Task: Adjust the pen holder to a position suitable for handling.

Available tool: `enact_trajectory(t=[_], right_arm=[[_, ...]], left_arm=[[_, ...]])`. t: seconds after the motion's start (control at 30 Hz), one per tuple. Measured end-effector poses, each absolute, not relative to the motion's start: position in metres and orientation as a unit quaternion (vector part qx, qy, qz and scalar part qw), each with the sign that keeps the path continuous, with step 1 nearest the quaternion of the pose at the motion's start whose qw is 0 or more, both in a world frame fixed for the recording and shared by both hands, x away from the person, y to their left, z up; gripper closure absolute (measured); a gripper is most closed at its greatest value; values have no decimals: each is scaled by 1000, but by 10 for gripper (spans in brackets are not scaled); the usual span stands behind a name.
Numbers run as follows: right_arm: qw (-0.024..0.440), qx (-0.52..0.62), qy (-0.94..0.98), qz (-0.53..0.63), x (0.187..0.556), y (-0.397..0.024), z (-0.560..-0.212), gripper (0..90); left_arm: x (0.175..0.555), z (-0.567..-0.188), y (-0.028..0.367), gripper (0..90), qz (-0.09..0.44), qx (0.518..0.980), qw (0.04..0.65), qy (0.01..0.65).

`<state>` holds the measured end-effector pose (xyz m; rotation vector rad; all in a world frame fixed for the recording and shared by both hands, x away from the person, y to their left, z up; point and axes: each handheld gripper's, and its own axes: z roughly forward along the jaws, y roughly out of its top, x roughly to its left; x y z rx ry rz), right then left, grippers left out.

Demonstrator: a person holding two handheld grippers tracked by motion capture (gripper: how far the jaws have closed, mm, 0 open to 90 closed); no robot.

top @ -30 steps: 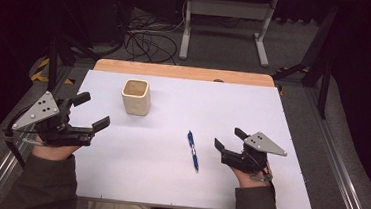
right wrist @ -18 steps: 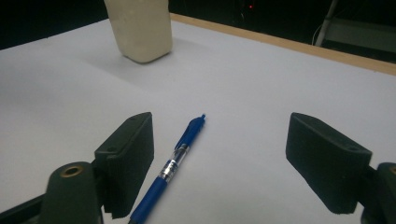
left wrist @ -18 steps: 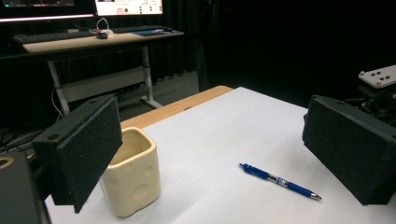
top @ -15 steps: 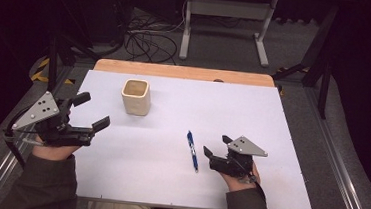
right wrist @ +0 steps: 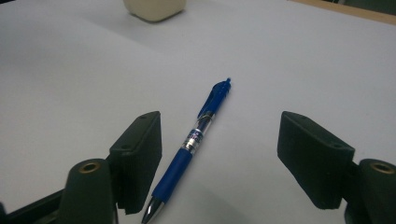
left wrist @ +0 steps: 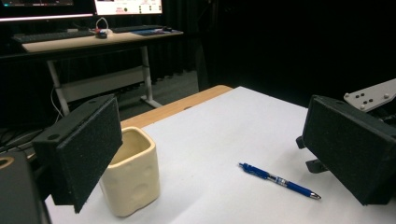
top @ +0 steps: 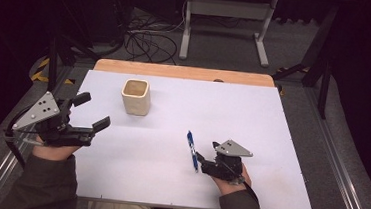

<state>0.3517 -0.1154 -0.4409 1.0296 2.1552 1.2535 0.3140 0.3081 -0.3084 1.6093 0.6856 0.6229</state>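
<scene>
A blue pen (top: 192, 150) lies on the white tabletop (top: 253, 115), tip toward me. My right gripper (top: 207, 152) sits low at the pen's near end. In the right gripper view its jaws (right wrist: 222, 135) straddle the pen (right wrist: 196, 140), which lies close to the left pad without being pressed. The jaws have just been closing and are still open. A cream cup (top: 136, 96) stands upright at the back left. My left gripper (top: 93, 110) hovers at the left edge, open and empty (left wrist: 210, 140). Its view takes in the cup (left wrist: 133, 177) and pen (left wrist: 280, 180).
A wooden strip (top: 186, 72) borders the table's far edge. Beyond it, cables (top: 143, 41) lie on the floor by a desk frame (top: 225, 17). A desk with monitors (left wrist: 93, 35) stands in the background of the left gripper view.
My right gripper has moved left and down to the pen, so its jaws now flank the pen's near end, and they stand narrower. The left gripper, cup and pen have stayed put.
</scene>
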Motion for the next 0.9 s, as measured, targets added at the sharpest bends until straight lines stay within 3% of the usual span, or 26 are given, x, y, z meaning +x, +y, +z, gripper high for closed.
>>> enact_trajectory(t=[0.9], right_arm=[[190, 387, 802, 413, 350, -95, -462, 433]], left_arm=[[314, -308, 308, 57, 269, 694, 599, 296]])
